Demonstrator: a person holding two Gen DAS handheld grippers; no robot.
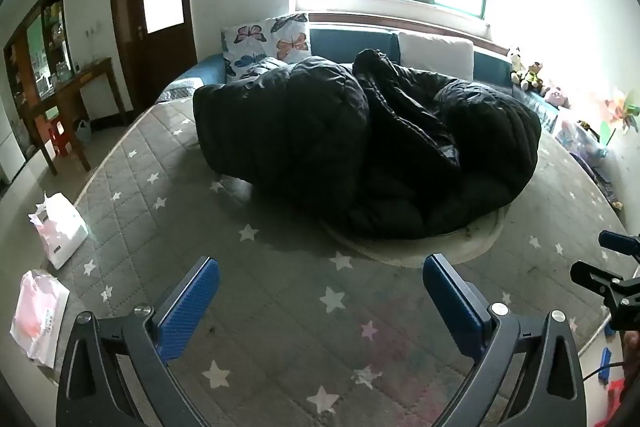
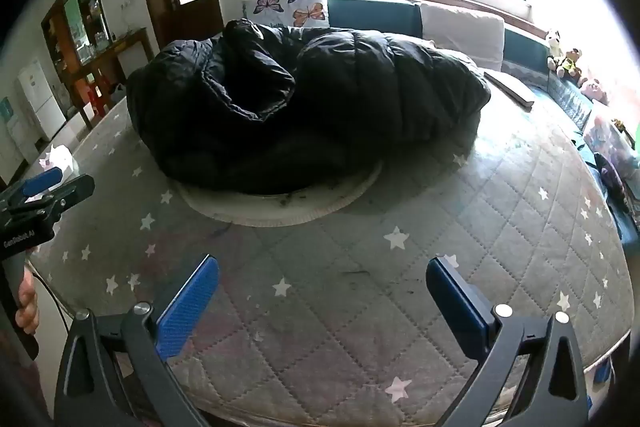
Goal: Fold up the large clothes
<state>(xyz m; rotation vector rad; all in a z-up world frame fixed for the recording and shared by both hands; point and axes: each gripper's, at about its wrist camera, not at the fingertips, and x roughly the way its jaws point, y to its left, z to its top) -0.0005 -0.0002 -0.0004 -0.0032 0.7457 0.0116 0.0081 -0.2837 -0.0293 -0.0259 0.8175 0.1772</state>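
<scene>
A large black puffy down coat (image 1: 360, 147) lies bunched in a heap on a grey quilted star-print mattress (image 1: 280, 307), partly over a round white mat (image 1: 420, 251). It also shows in the right wrist view (image 2: 304, 107), on the same mattress (image 2: 360, 287). My left gripper (image 1: 320, 291) is open and empty, held above the mattress short of the coat. My right gripper (image 2: 322, 291) is open and empty too, near the mattress's front edge. Each gripper shows at the edge of the other's view, the right one (image 1: 612, 267) and the left one (image 2: 44, 195).
A butterfly pillow (image 1: 268, 39), a white pillow (image 1: 436, 55) and stuffed toys (image 1: 532, 75) line the blue headboard under the window. White bags (image 1: 60, 227) lie on the floor to the left, by a wooden table (image 1: 72, 95) and a door (image 1: 156, 7).
</scene>
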